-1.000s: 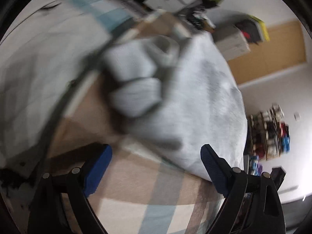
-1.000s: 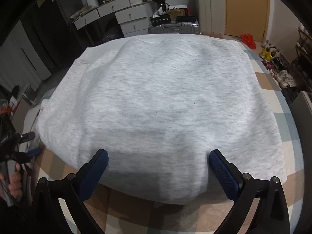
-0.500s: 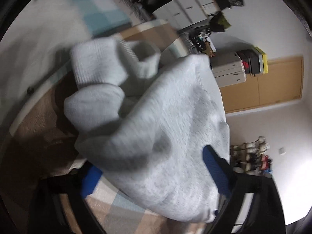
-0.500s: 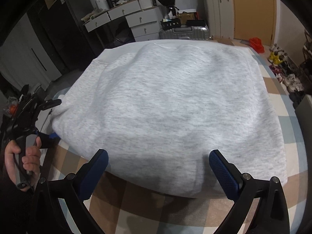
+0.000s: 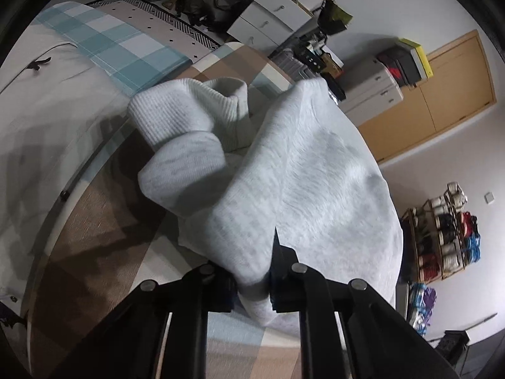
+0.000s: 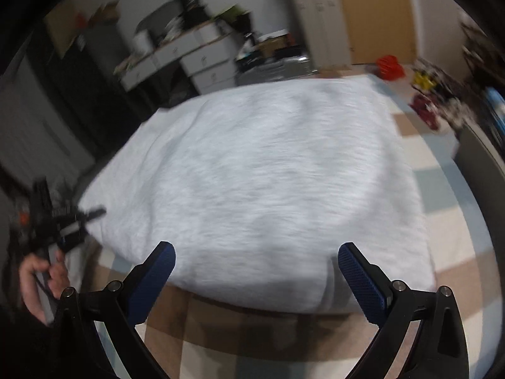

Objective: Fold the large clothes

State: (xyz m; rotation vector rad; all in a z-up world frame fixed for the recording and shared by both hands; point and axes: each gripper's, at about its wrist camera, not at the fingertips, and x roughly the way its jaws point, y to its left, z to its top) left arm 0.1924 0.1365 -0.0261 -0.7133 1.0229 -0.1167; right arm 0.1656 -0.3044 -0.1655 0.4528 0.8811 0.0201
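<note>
Closing on a bunched fold of the grey sweatshirt (image 5: 315,170), the left gripper (image 5: 252,281) has its jaws nearly together with the cloth pinched between them; the ribbed cuffs (image 5: 176,120) lie heaped just beyond, on the checked bedcover (image 5: 104,237) near its edge. From the right wrist, the right gripper (image 6: 256,268) hangs over the near edge of the bedcover (image 6: 240,338), fingers (image 6: 363,284) wide apart and clear of the sweatshirt (image 6: 262,183), which lies spread flat across the bed. At the left edge a hand (image 6: 41,281) holds the other gripper at the sweatshirt's corner.
</note>
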